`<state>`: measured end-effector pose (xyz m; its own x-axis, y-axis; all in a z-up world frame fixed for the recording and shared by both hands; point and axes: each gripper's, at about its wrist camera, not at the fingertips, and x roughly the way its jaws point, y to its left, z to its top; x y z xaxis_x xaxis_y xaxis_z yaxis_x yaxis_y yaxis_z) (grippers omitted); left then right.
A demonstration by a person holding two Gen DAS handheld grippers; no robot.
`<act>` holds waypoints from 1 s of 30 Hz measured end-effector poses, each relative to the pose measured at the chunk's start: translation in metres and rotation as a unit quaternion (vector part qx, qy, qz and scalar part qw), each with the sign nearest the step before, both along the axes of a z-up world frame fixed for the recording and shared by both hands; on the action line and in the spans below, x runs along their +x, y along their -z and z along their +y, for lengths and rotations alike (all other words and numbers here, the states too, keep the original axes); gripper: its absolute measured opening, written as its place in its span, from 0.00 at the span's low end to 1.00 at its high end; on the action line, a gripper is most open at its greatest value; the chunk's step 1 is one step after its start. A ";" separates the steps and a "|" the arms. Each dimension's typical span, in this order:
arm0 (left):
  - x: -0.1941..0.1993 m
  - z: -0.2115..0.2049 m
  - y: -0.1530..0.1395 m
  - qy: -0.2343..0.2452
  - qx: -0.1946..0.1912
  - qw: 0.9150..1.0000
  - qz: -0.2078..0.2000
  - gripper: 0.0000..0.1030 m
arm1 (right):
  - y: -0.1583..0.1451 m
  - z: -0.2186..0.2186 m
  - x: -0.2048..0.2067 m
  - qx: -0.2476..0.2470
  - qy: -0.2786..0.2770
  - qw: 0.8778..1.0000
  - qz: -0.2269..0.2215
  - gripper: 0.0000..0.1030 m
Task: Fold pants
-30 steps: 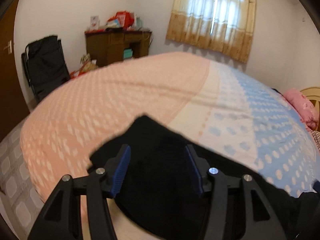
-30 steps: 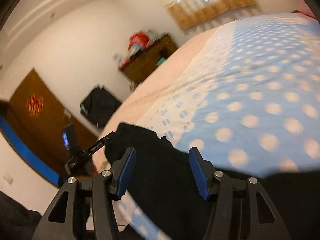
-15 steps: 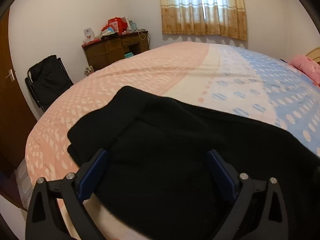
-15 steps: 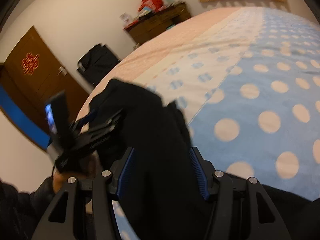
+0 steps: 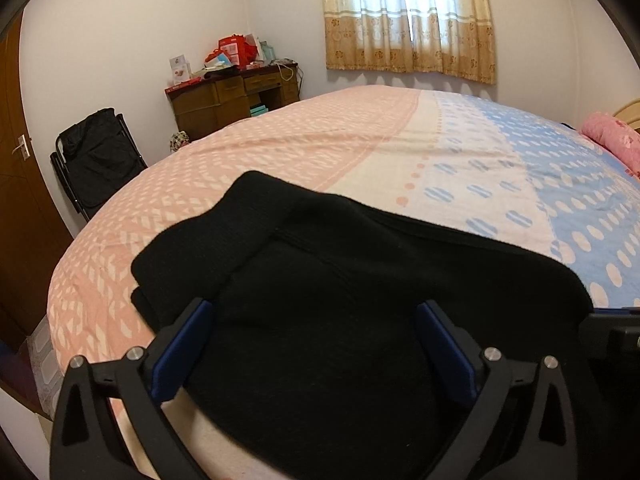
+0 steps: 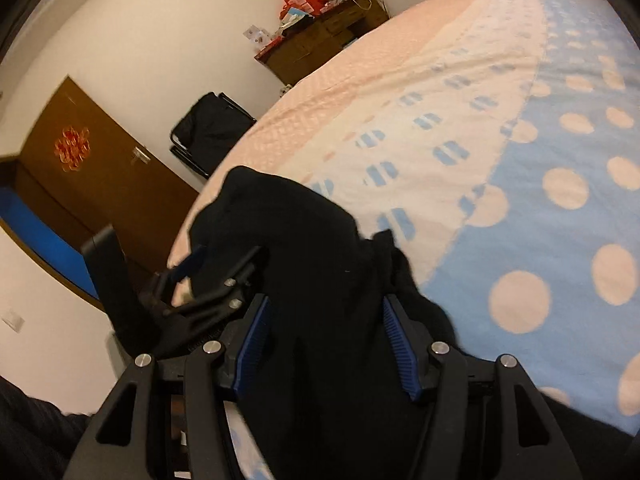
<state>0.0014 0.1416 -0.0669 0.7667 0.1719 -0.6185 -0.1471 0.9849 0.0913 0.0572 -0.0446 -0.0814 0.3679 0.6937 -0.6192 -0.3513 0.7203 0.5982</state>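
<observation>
The black pants lie folded near the front edge of the bed, with a ribbed waistband at the left. My left gripper is open wide, its blue pads on either side above the fabric. In the right wrist view the pants are bunched between the blue pads of my right gripper, which is partly closed around the cloth. The left gripper shows at the left of that view.
The bed has a pink, white and blue patterned cover. A pink pillow lies at the far right. A black folding chair, a wooden desk and a brown door stand beyond the bed's left side.
My left gripper opened wide and let the pants down onto the bed. The right gripper tilted and lowered, its jaws the same width around the cloth.
</observation>
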 end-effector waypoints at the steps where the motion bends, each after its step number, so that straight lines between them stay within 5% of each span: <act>1: 0.000 -0.001 0.000 0.000 0.001 1.000 0.000 1.00 | -0.002 0.005 -0.003 -0.011 -0.016 1.000 -0.003 0.57; 4: 0.000 0.000 0.000 0.000 0.000 1.000 0.000 1.00 | -0.009 0.004 -0.010 -0.033 -0.031 0.999 -0.011 0.57; 7: 0.002 -0.001 0.001 0.001 -0.002 1.000 0.000 1.00 | -0.003 -0.012 -0.006 -0.071 0.024 0.997 -0.008 0.57; 12: 0.002 0.000 0.000 0.001 -0.004 1.000 0.000 1.00 | 0.008 -0.004 -0.001 0.028 -0.050 0.997 0.056 0.57; 15: 0.002 -0.002 0.001 0.000 -0.004 1.000 -0.001 1.00 | 0.008 0.003 0.009 0.029 -0.054 0.997 0.047 0.59; 20: 0.002 -0.002 0.001 0.001 -0.004 1.000 0.000 1.00 | 0.018 0.005 0.039 0.106 -0.002 0.993 0.050 0.59; 24: 0.002 -0.002 0.002 0.001 -0.004 1.000 -0.001 1.00 | 0.015 0.008 0.040 0.103 0.009 0.994 0.035 0.59; 30: 0.003 -0.002 0.002 0.000 -0.003 1.000 0.000 1.00 | 0.021 -0.060 0.048 0.176 0.133 0.975 0.033 0.59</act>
